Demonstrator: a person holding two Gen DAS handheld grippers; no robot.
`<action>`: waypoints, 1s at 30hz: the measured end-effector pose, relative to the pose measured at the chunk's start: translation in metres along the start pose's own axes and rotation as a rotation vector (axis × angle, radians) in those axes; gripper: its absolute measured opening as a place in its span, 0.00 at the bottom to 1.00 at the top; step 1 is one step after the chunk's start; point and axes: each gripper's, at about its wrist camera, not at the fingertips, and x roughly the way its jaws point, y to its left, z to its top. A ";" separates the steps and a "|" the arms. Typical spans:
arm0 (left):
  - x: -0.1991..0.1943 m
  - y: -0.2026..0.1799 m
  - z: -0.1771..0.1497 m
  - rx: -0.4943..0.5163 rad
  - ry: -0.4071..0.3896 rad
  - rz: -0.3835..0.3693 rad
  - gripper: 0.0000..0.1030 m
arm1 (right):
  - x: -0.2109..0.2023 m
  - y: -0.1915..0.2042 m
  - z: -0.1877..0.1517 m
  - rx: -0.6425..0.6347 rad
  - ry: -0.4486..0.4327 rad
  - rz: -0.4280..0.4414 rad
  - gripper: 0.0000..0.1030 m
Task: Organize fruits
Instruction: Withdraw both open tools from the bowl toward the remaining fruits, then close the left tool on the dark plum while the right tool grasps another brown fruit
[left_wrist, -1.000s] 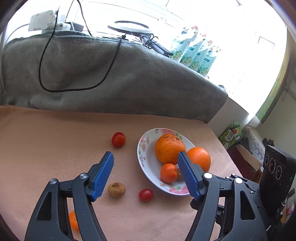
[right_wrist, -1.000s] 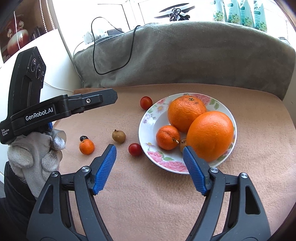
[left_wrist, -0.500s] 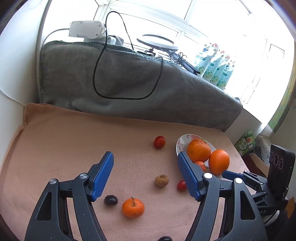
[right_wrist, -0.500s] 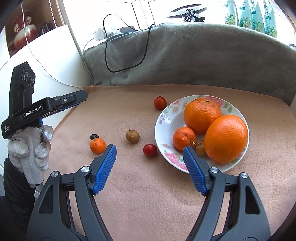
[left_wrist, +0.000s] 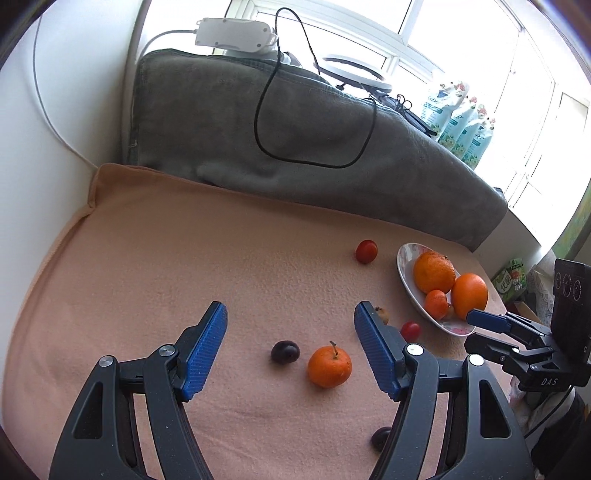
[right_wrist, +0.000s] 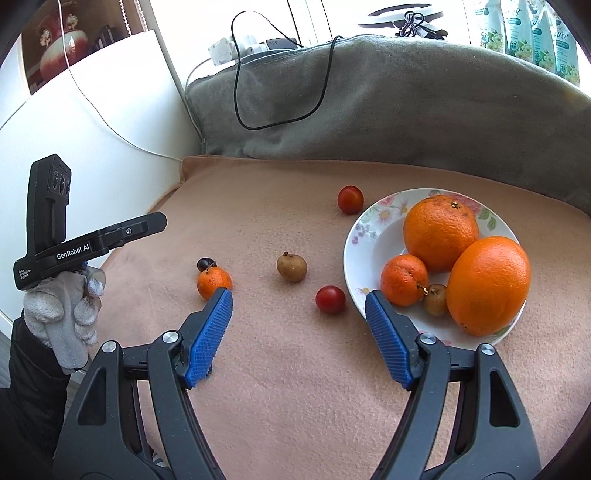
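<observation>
Holding two big oranges (right_wrist: 439, 232), a mandarin (right_wrist: 404, 280) and a small brown fruit (right_wrist: 436, 300), the floral plate (right_wrist: 364, 242) was seen. A second dark plum (left_wrist: 380, 437) was shown only by the left view. Both the left tool (left_wrist: 290, 350) and the right tool (right_wrist: 298, 334) were spread apart, empty.

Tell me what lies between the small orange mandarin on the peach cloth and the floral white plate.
In the right wrist view, a brown longan-like fruit and a red cherry tomato lie between the small orange mandarin and the floral white plate.
</observation>
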 end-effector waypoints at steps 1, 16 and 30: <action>0.001 0.001 -0.003 0.001 0.002 0.001 0.68 | 0.001 0.001 0.000 -0.003 0.002 0.003 0.75; 0.022 0.009 -0.026 0.018 0.084 -0.018 0.38 | 0.026 0.017 0.007 -0.045 0.040 0.016 0.55; 0.038 0.012 -0.033 0.048 0.126 -0.018 0.34 | 0.065 0.027 0.018 -0.095 0.092 -0.014 0.45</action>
